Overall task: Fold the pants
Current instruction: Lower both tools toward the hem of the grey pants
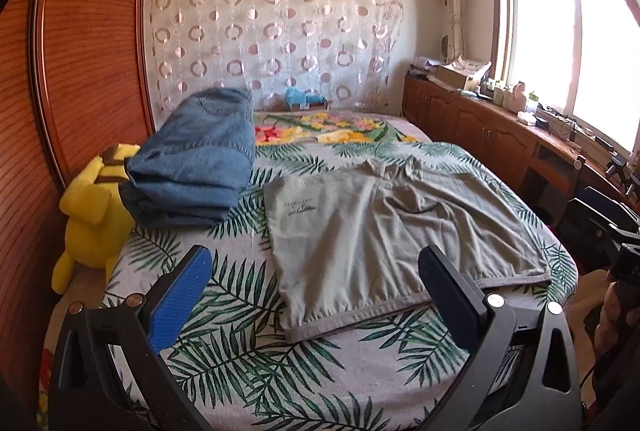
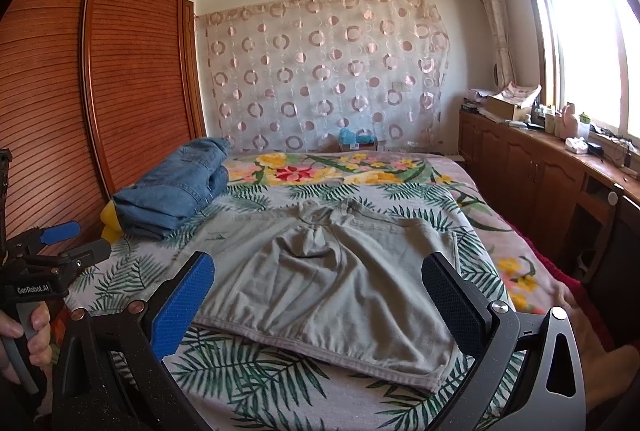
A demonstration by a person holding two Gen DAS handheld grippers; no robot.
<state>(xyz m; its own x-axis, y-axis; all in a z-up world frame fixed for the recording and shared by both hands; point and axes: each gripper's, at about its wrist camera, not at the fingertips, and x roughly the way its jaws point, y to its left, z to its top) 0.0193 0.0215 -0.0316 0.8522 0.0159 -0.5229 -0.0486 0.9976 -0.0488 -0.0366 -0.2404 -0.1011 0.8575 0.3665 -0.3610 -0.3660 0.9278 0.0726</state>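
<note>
Grey-green pants (image 1: pixel 384 231) lie spread flat on the leaf-print bedspread (image 1: pixel 248 351), hem toward me and waist toward the far side; they also show in the right wrist view (image 2: pixel 340 279). My left gripper (image 1: pixel 316 295) is open and empty, hovering above the near hem. My right gripper (image 2: pixel 320 295) is open and empty, above the near hem further right. The left gripper's body (image 2: pixel 44 263) shows at the left edge of the right wrist view, held in a hand.
A stack of folded blue jeans (image 1: pixel 196 167) sits on the bed's left side, also in the right wrist view (image 2: pixel 172 187). A yellow plush toy (image 1: pixel 92 219) leans by the wooden wardrobe (image 1: pixel 80 51). A wooden counter (image 1: pixel 500 119) with clutter runs under the window at right.
</note>
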